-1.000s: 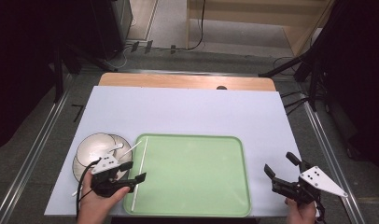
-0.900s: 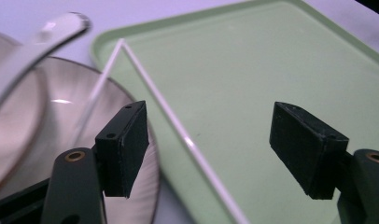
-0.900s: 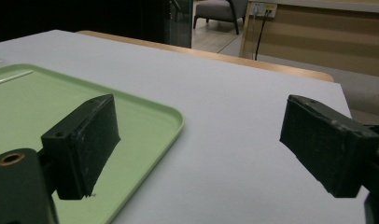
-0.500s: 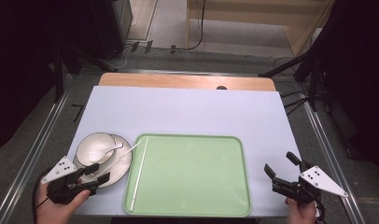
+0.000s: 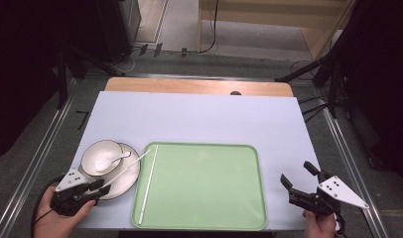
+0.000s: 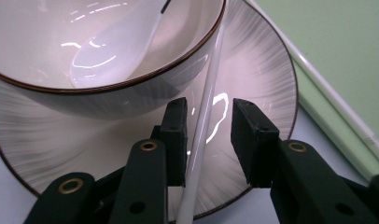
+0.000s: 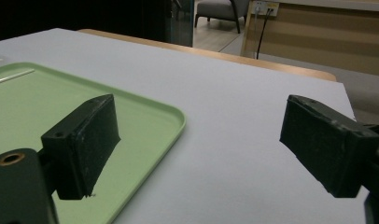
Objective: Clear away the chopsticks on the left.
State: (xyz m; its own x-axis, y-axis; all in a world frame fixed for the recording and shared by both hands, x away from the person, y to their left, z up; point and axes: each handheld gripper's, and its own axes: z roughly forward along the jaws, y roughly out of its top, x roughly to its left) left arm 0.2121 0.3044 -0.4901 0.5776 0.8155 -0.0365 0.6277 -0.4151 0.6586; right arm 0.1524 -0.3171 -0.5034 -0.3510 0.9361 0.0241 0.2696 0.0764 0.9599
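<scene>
The left gripper [image 5: 93, 187] has its two black jaws on both sides of a thin white chopstick [image 6: 207, 107]. The jaws have just been closing, but a small gap is visible on each side of the stick, so the pads do not press it yet. This chopstick lies with its near end on the white ribbed saucer [image 5: 127, 177], just beside the white ceramic bowl [image 5: 101, 156], which holds a white ceramic spoon [image 5: 110, 159]. Its long axis runs away from the fingers toward the far right, up to the near-left part of the light green plastic tray [image 5: 209, 188]. A second white chopstick [image 5: 147, 186] lies in the tray along its left rim. The left hand is much nearer; I judge the jaws only need to close further. The right gripper [image 5: 301, 181] is spread wide and empty, at the near right of the pale table [image 5: 204, 119]. No label or writing can be read.
</scene>
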